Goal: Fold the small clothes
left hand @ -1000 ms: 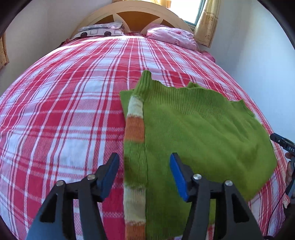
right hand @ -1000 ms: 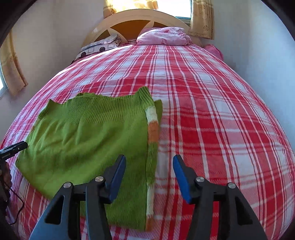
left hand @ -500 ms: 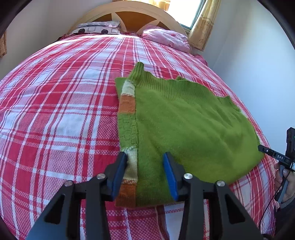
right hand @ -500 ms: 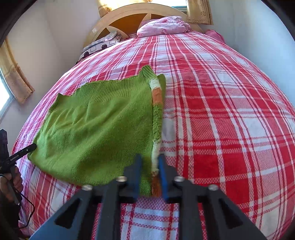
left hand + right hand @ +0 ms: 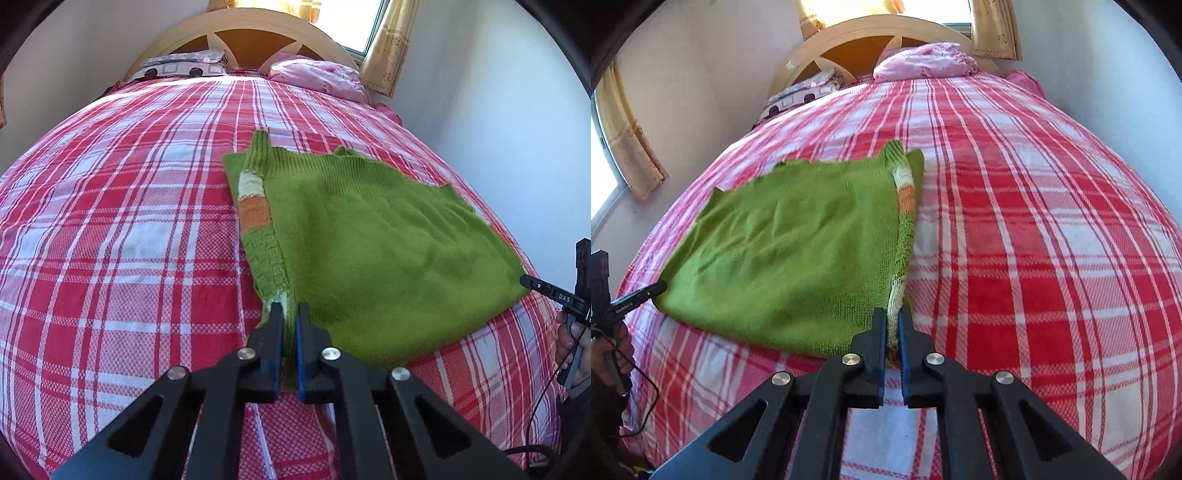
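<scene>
A small green knit sweater [image 5: 376,243] lies on the red plaid bed [image 5: 110,236], its striped sleeve [image 5: 253,201] folded along one long edge. My left gripper [image 5: 289,314] is shut on the near end of that striped edge and lifts it slightly. In the right wrist view the sweater [image 5: 798,251] lies left of centre, and my right gripper [image 5: 892,317] is shut on the near end of the striped edge [image 5: 905,199] on its side. The cloth rises into both pinches.
Pillows [image 5: 314,74] and a wooden headboard [image 5: 243,40] stand at the far end. A wall runs close along the bed's side [image 5: 498,110]. A hand with a black device and cable [image 5: 569,302] shows at the near bed edge, also in the right wrist view [image 5: 613,306].
Both grippers went from open above the sweater to shut on its near striped edge; the right closed first, then the left. The pinched cloth has lifted slightly.
</scene>
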Demonstrator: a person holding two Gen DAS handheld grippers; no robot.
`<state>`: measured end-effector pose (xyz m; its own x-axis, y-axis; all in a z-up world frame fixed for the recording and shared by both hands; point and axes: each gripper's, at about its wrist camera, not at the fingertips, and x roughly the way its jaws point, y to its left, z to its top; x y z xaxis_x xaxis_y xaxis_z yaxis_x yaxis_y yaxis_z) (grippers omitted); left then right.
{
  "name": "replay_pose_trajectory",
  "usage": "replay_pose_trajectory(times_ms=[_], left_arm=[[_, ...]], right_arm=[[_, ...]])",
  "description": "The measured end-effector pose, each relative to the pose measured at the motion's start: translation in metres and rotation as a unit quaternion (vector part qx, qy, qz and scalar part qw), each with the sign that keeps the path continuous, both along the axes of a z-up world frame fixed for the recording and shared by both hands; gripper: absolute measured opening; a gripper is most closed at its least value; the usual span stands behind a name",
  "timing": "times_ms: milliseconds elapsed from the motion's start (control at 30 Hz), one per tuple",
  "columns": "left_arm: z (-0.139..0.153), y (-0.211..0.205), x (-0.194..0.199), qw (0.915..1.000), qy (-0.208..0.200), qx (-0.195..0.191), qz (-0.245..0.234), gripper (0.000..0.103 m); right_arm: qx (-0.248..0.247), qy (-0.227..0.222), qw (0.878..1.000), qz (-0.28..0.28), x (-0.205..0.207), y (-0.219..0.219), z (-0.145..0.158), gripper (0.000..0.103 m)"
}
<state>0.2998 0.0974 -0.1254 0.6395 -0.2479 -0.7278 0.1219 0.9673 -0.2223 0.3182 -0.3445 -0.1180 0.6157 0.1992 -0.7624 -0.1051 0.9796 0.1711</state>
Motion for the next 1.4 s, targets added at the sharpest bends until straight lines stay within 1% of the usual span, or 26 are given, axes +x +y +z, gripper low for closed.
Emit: replay_pose_trajectory(times_ms=[67, 133, 200, 300, 333, 367, 400, 433, 467, 500, 533, 567, 600, 633, 733, 800, 867, 933, 1000, 1067, 1167, 1233, 1300, 1333, 1367, 1400], left_arm=[[-0.005, 0.0, 0.001, 1.0, 0.004, 0.005, -0.001, 0.006], [-0.008, 0.001, 0.001, 1.0, 0.007, 0.002, -0.001, 0.006], [-0.008, -0.001, 0.001, 0.9999, 0.007, 0.008, -0.001, 0.007], [-0.008, -0.008, -0.004, 0.9996, 0.0, 0.029, -0.007, 0.006], [-0.008, -0.009, -0.005, 0.9995, -0.002, 0.032, -0.007, 0.006], [-0.007, -0.008, -0.007, 0.9994, -0.003, 0.035, -0.005, 0.007], [-0.005, -0.008, -0.008, 0.9992, -0.007, 0.04, 0.0, 0.012], [0.0, -0.006, -0.01, 0.9989, -0.014, 0.045, 0.006, 0.014], [0.004, -0.004, -0.012, 0.9986, -0.021, 0.046, 0.014, 0.015], [0.009, -0.001, -0.013, 0.9983, -0.029, 0.045, 0.024, 0.016], [0.014, 0.002, -0.014, 0.9977, -0.039, 0.045, 0.034, 0.02], [0.017, 0.003, -0.015, 0.9971, -0.047, 0.046, 0.04, 0.032], [0.018, 0.003, -0.014, 0.9963, -0.051, 0.054, 0.045, 0.047], [0.017, 0.002, -0.012, 0.9953, -0.053, 0.064, 0.05, 0.052], [0.008, -0.003, -0.002, 0.9925, -0.046, 0.097, 0.058, 0.053], [-0.002, -0.009, 0.002, 0.9904, -0.028, 0.121, 0.061, 0.053], [-0.012, -0.012, 0.004, 0.9904, -0.007, 0.126, 0.058, 0.053], [-0.019, -0.015, -0.001, 0.9892, -0.005, 0.136, 0.054, 0.054], [-0.019, -0.018, -0.005, 0.9879, -0.012, 0.146, 0.052, 0.054], [-0.021, -0.019, -0.006, 0.9876, -0.013, 0.148, 0.051, 0.055], [-0.022, -0.019, -0.004, 0.9878, -0.011, 0.146, 0.053, 0.059], [-0.021, -0.018, -0.004, 0.9879, -0.011, 0.143, 0.058, 0.062], [-0.021, -0.017, -0.005, 0.9876, -0.011, 0.143, 0.064, 0.071], [-0.021, -0.017, -0.005, 0.9869, -0.01, 0.145, 0.07, 0.074], [-0.021, -0.017, -0.006, 0.9861, -0.01, 0.148, 0.075, 0.079], [-0.021, -0.017, -0.006, 0.986, -0.01, 0.148, 0.076, 0.081]], right_arm=[[0.006, 0.009, 1.0, -0.002, 0.001, -0.003, -0.009, 0.005], [0.0, 0.006, 1.0, -0.002, 0.002, -0.003, -0.01, 0.005], [-0.003, 0.007, 1.0, -0.002, 0.004, -0.001, -0.009, 0.005], [0.0, 0.009, 1.0, -0.001, 0.006, -0.002, -0.005, 0.006], [0.006, 0.007, 1.0, -0.003, 0.005, -0.003, -0.002, 0.009], [-0.003, 0.003, 1.0, -0.01, 0.004, -0.003, 0.003, 0.011], [-0.02, -0.006, 1.0, -0.018, 0.002, -0.001, 0.007, 0.024], [-0.044, -0.02, 0.999, -0.024, 0.001, 0.002, 0.014, 0.041], [-0.063, -0.037, 0.997, -0.024, 0.0, 0.007, 0.022, 0.046], [-0.07, -0.049, 0.996, -0.019, 0.0, 0.012, 0.029, 0.048], [-0.074, -0.057, 0.996, -0.013, 0.001, 0.018, 0.034, 0.048], [-0.077, -0.065, 0.995, -0.003, 0.003, 0.027, 0.04, 0.048], [-0.079, -0.069, 0.994, 0.008, 0.007, 0.035, 0.043, 0.048], [-0.075, -0.071, 0.994, 0.023, 0.013, 0.046, 0.045, 0.048], [-0.07, -0.067, 0.994, 0.052, 0.031, 0.071, 0.037, 0.048], [-0.075, -0.044, 0.995, 0.052, 0.044, 0.081, 0.021, 0.048], [-0.077, -0.01, 0.995, 0.06, 0.051, 0.09, 0.001, 0.048], [-0.095, 0.015, 0.993, 0.072, 0.047, 0.098, -0.018, 0.048], [-0.123, 0.004, 0.99, 0.075, 0.035, 0.105, -0.02, 0.048], [-0.133, 0.002, 0.989, 0.067, 0.034, 0.111, -0.011, 0.048], [-0.111, -0.027, 0.989, 0.094, 0.036, 0.132, 0.007, 0.048], [-0.105, -0.038, 0.986, 0.121, 0.039, 0.156, 0.012, 0.048], [-0.098, -0.046, 0.983, 0.151, 0.04, 0.18, 0.01, 0.05], [-0.095, -0.048, 0.98, 0.166, 0.041, 0.193, 0.005, 0.053], [-0.098, -0.045, 0.979, 0.173, 0.041, 0.203, -0.002, 0.054], [-0.103, -0.036, 0.978, 0.177, 0.041, 0.21, -0.011, 0.054]])
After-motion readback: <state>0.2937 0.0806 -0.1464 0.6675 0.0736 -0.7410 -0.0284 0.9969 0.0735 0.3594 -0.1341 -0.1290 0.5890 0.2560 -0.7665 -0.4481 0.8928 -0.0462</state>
